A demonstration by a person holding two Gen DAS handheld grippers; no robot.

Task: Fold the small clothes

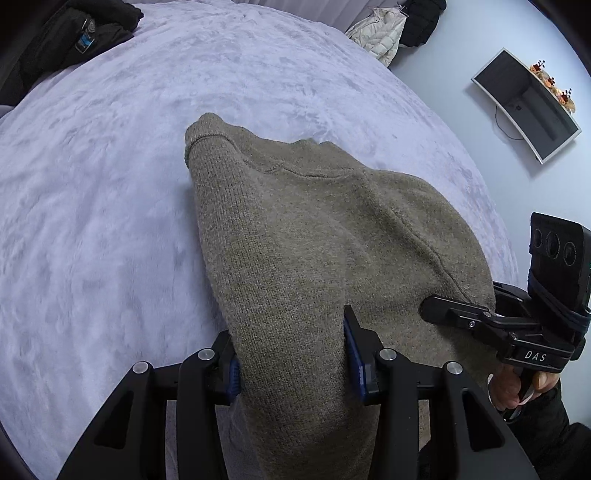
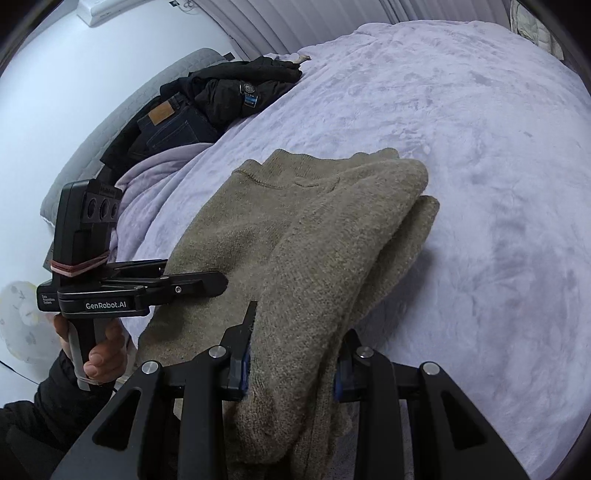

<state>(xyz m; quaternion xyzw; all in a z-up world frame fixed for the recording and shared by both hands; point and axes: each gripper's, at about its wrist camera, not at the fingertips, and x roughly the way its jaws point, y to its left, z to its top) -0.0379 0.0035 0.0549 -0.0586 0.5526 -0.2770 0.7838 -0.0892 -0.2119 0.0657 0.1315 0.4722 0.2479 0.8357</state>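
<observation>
An olive-brown knit sweater point(image 1: 314, 229) lies partly folded on a lilac plush bed cover point(image 1: 110, 184), its near edge lifted. My left gripper point(image 1: 291, 358) is shut on the sweater's near left part, cloth bunched between the blue pads. My right gripper point(image 2: 291, 365) is shut on the near right part, where the sweater point(image 2: 332, 236) is doubled over. In the left wrist view the right gripper point(image 1: 461, 314) reaches onto the cloth from the right. In the right wrist view the left gripper point(image 2: 192, 284) comes in from the left.
Dark clothes and jeans point(image 2: 207, 107) are piled at the bed's far left corner, also in the left wrist view point(image 1: 74, 40). A cream puffer jacket point(image 1: 380, 33) hangs at the far right. A monitor point(image 1: 528, 107) sits by the wall. The bed cover point(image 2: 480, 184) spreads wide beyond the sweater.
</observation>
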